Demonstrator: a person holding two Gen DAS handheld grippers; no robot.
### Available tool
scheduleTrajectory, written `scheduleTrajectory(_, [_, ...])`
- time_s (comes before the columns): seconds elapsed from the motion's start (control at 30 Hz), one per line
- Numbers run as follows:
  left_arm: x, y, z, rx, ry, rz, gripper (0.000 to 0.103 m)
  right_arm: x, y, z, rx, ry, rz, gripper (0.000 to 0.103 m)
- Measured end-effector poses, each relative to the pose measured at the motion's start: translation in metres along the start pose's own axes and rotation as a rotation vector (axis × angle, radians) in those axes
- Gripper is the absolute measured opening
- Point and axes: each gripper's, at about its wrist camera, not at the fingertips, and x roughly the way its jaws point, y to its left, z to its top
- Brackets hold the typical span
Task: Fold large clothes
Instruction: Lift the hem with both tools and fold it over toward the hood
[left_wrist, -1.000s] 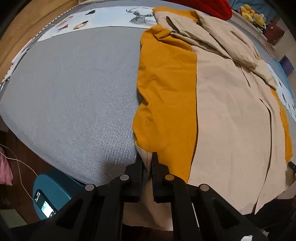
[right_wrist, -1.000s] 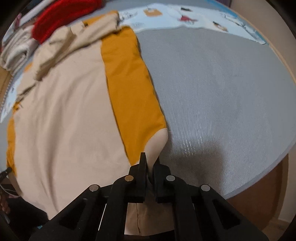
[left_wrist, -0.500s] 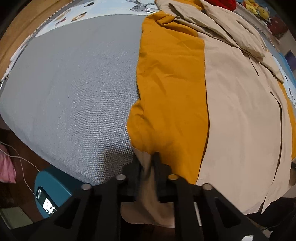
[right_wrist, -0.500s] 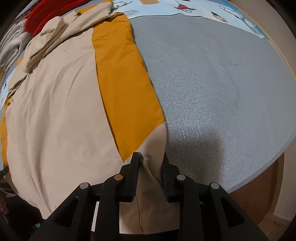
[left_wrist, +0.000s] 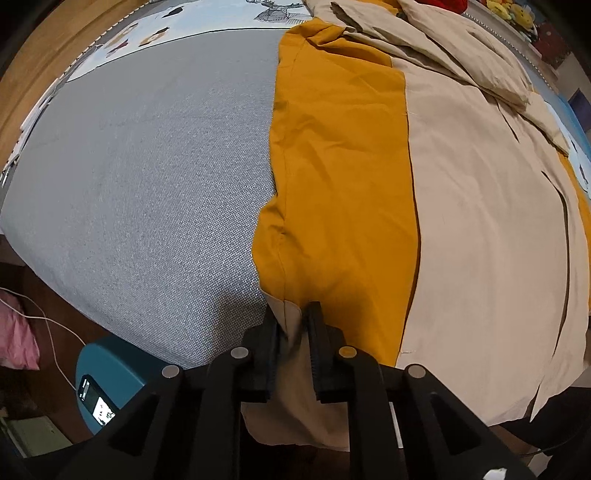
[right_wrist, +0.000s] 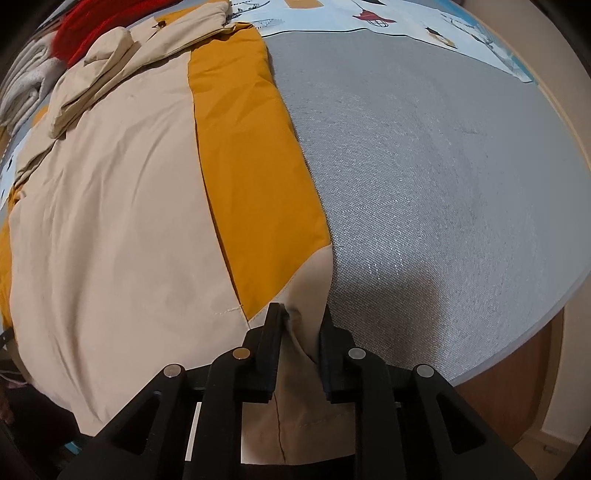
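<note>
A: Coat (left_wrist: 480, 221) first — where does it lie?

B: Spread flat on the grey bed (left_wrist: 147, 177), beige in the middle with an orange band (left_wrist: 340, 192) down each long side. Its near hem hangs over the bed's edge toward both cameras. At the far end the beige cloth is bunched in loose folds.

A: And the left gripper (left_wrist: 291, 317)?

B: It points down at the hem corner by the orange band. A beige flap runs up between the two black fingers (left_wrist: 267, 332). The jaws are opening; the cloth still fills the narrow gap and looks touched on both sides.

A: Right gripper (right_wrist: 299, 314)?

B: Same picture at the other corner. Beige hem between its fingers (right_wrist: 271, 332), orange band (right_wrist: 251, 177) just above it. Those jaws are opening too — here a slim gap shows beside the cloth, which leans on the right finger, so the pinch looks let go.

A: Anything else near?

B: Past the coat, a red garment (right_wrist: 92, 33) and a pale folded one (right_wrist: 26, 81) at the bed's far end, and a printed sheet (right_wrist: 406, 22) along the far edge. In the left view, a teal device (left_wrist: 107, 384) with a small lit screen stands on the floor below the bed, with a white cable (left_wrist: 48, 332) and something pink (left_wrist: 16, 339) beside it.
</note>
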Motion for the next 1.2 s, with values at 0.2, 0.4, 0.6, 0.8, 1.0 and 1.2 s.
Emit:
scheduleTrajectory(0.2, [0.000, 0.001, -0.001, 0.009, -0.007, 0.002, 0.009, -0.005, -0.004, -0.004, -0.011, -0.016, 0.002, 0.014])
scheduleTrajectory(0.4, [-0.013, -0.002, -0.002, 0.021, -0.049, -0.016, 0.004, -0.022, -0.002, -0.003, -0.020, -0.097, 0.028, 0.006])
scheduleTrajectory(0.6, [-0.048, -0.011, -0.004, 0.060, -0.117, -0.111, 0.003, -0.064, -0.004, 0.001, -0.023, -0.193, 0.102, 0.005])
scheduleTrajectory(0.8, [-0.093, -0.004, 0.003, 0.087, -0.164, -0.204, 0.002, -0.116, -0.005, -0.001, -0.044, -0.283, 0.197, 0.004])
scheduleTrajectory(1.0, [-0.135, 0.009, 0.003, 0.096, -0.185, -0.315, 0.002, -0.157, -0.024, -0.005, 0.007, -0.330, 0.307, 0.003])
scheduleTrajectory(1.2, [-0.168, 0.024, 0.001, 0.106, -0.174, -0.390, 0.002, -0.193, -0.044, -0.024, 0.017, -0.381, 0.359, 0.003])
